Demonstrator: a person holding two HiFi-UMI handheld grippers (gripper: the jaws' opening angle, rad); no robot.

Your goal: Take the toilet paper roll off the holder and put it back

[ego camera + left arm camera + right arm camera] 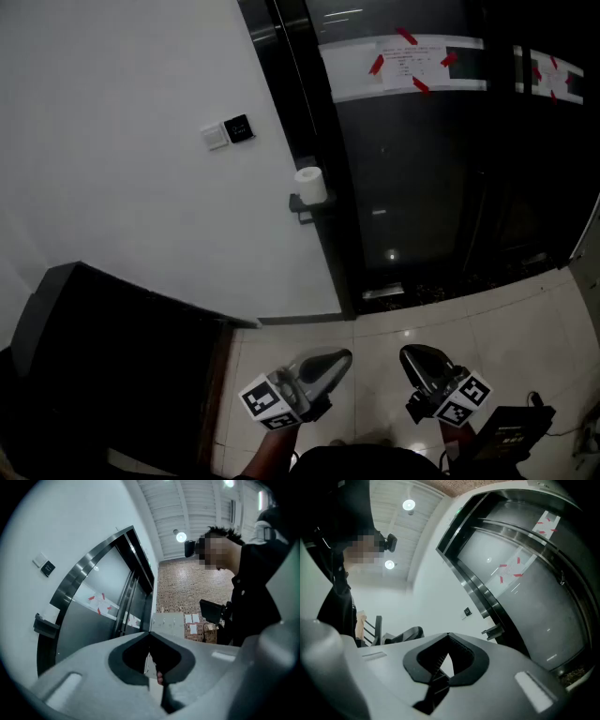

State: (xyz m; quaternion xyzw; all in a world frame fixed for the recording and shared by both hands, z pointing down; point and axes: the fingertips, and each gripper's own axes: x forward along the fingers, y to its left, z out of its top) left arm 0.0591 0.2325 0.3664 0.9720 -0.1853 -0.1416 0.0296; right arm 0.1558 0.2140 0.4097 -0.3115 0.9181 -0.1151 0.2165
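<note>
You are holding the left hand-held gripper angled upward, its jaws meeting with nothing between them, facing a white wall, a dark holder, a steel-framed glass door bearing red-taped notices, and a far brick wall.

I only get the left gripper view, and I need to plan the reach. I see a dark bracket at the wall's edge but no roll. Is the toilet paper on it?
Observer: Yes. The head view shows the white toilet paper roll sitting on top of the holder.
Operator: Where is the right gripper?
Observer: The right gripper is low over the tiled floor, beside the left gripper and well apart from the roll.
Operator: Is it carrying anything?
Observer: No. In the right gripper view its jaws are together with nothing between them.
</note>
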